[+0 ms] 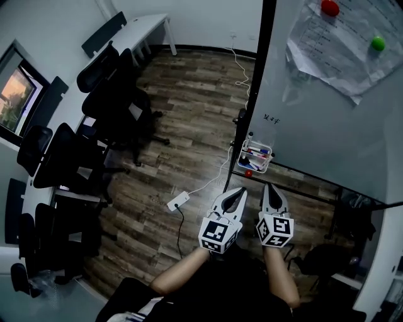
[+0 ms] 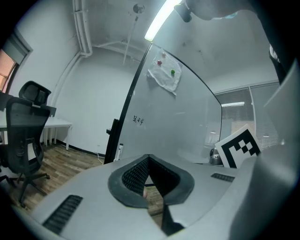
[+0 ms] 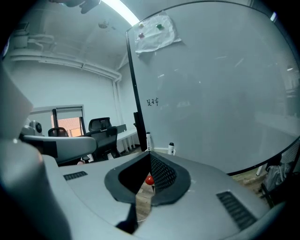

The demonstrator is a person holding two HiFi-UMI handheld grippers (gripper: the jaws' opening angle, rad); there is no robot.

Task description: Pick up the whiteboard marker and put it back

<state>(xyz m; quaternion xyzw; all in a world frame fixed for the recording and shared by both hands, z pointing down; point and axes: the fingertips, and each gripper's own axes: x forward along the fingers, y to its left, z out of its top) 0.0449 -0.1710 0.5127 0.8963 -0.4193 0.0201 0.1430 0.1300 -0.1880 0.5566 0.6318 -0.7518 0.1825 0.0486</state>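
The whiteboard (image 1: 327, 132) stands at the right on a black frame. A small white wire tray (image 1: 269, 151) hangs at its lower left corner and holds several markers (image 1: 255, 151) and a red round piece (image 1: 248, 173). Both of my grippers hang side by side just short of the tray. The left gripper (image 1: 241, 190) is shut with nothing in it, its tips meeting (image 2: 149, 157). The right gripper (image 1: 269, 187) is also shut and empty (image 3: 150, 153). Two upright markers (image 3: 149, 140) show past its tips, and the red piece (image 3: 149, 179) shows below them.
Black office chairs (image 1: 113, 107) and white desks (image 1: 148, 25) fill the left side. A white power strip (image 1: 178, 201) and its cable lie on the wood floor. A sheet of paper (image 1: 327, 44) is pinned to the board by a red magnet (image 1: 329, 7) and a green magnet (image 1: 377, 43).
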